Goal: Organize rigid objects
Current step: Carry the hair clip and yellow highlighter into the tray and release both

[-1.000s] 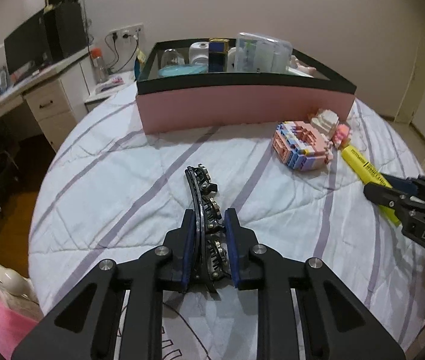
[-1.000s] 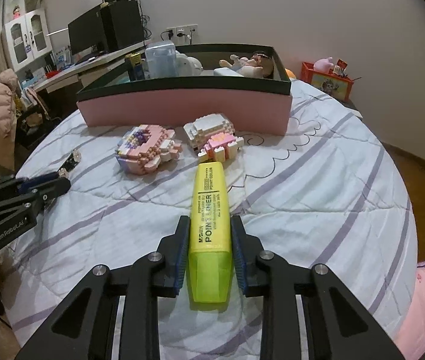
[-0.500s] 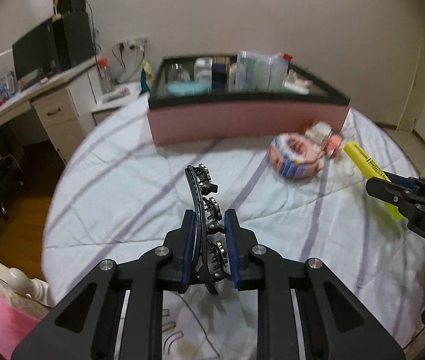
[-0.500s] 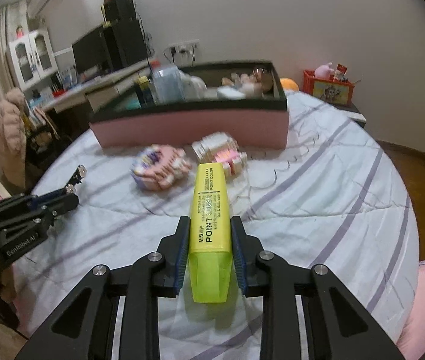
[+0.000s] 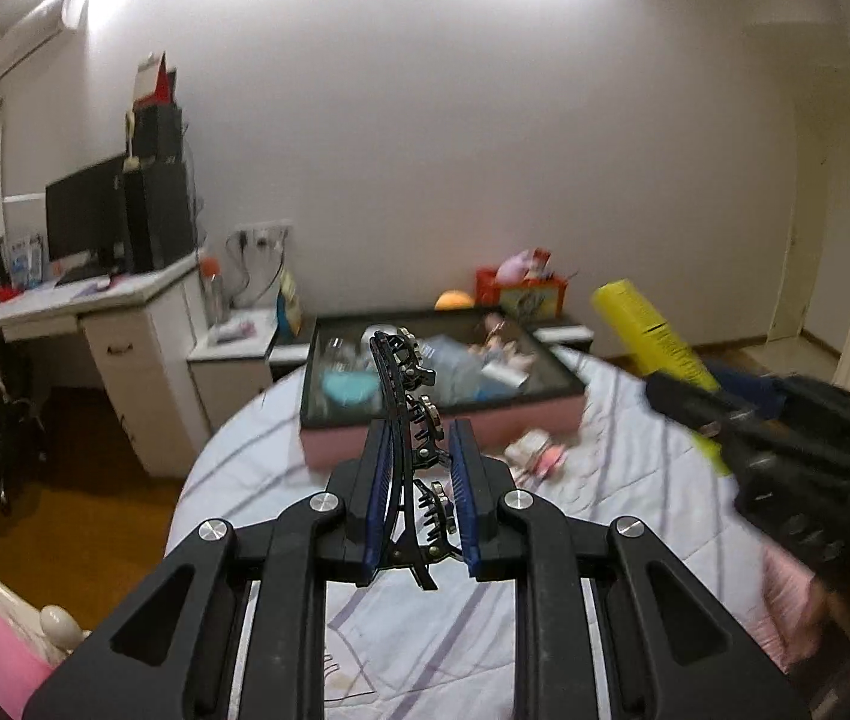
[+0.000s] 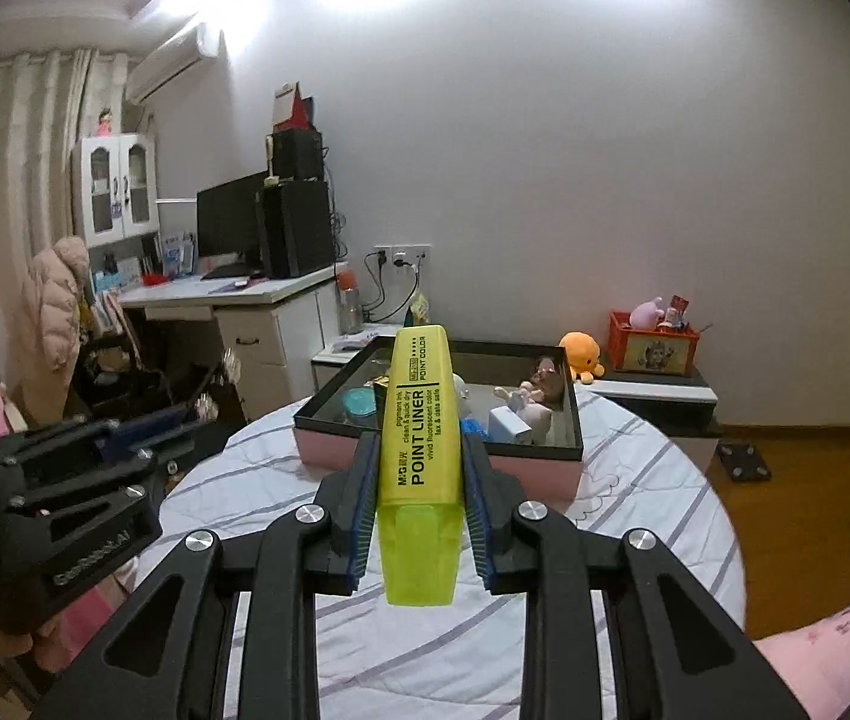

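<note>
Left wrist view shows my left hand-held gripper (image 5: 416, 495) clamped on a black hair clip (image 5: 410, 414) and my right hand-held gripper (image 6: 419, 501) gripping a yellow highlighter (image 6: 422, 420), both aloft short of the pink box (image 6: 544, 468); block toys (image 5: 535, 450) wait on the bed (image 5: 604, 480).

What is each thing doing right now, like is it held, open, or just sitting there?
left gripper: shut on the hair clip
hair clip: held up, off the bed
right gripper: shut on the highlighter
highlighter: held up, cap on
pink box: open, lidless, things inside
block toy: lying on the bed by the box
</note>
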Demonstrator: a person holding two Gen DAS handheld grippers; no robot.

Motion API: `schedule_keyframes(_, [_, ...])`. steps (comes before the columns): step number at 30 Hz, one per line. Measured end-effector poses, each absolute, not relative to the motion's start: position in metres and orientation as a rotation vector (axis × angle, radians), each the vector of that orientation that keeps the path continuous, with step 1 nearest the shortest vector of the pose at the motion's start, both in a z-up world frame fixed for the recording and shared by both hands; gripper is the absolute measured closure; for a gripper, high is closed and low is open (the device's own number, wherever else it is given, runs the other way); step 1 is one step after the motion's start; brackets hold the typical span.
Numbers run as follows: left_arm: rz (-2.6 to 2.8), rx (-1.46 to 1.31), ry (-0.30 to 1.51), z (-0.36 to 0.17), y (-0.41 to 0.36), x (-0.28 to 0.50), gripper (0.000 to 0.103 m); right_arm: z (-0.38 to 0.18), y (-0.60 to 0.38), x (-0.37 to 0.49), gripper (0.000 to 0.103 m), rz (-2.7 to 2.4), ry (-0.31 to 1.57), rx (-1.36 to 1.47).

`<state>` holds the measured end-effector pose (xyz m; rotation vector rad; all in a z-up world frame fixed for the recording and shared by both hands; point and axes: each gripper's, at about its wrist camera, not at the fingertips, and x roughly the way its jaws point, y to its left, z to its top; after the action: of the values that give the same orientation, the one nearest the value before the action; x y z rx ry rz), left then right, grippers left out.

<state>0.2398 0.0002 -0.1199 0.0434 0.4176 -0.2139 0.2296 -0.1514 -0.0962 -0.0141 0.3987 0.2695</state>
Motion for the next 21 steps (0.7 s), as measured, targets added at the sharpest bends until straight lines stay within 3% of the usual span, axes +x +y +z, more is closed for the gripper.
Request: schedule_keyframes(21, [-0.233,0.058,0.292,-0.077,-0.02,0.2,0.083,-0.058,-0.132,0.195,0.076,0.247,0.257,-0.062])
